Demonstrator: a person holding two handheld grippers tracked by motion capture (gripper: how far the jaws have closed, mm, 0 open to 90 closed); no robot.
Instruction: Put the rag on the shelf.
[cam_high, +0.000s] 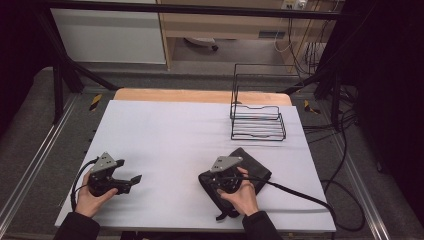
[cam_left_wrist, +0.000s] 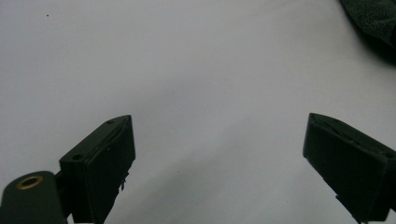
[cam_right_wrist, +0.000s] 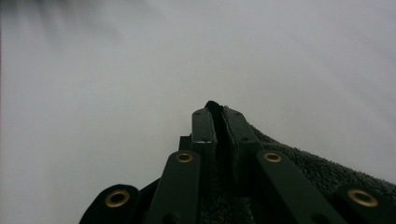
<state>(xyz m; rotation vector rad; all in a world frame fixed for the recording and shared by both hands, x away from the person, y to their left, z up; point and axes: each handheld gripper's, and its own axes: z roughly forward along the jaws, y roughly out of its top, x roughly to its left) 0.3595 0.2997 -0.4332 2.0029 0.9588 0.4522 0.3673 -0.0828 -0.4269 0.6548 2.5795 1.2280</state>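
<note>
A dark grey towel (cam_high: 252, 171) lies folded on the white table cover (cam_high: 165, 135), right of centre near the front. My right gripper (cam_high: 209, 179) sits on the towel's left end, held by a hand. Its jaws are shut on the towel's edge, with terry cloth (cam_right_wrist: 299, 168) pinched between the pads and showing at the tips (cam_right_wrist: 215, 108). My left gripper (cam_high: 134, 181) rests at the front left, held low over the bare cover. Its jaws stand wide open with nothing between them (cam_left_wrist: 219, 154). A corner of the towel (cam_left_wrist: 373, 18) shows at the top right of the left gripper view.
A black wire rack (cam_high: 256, 112) stands at the back right of the table. A cable (cam_high: 300, 197) trails from my right gripper across the cover's right side. The table's wooden far edge (cam_high: 200, 95) lies beyond the white cover.
</note>
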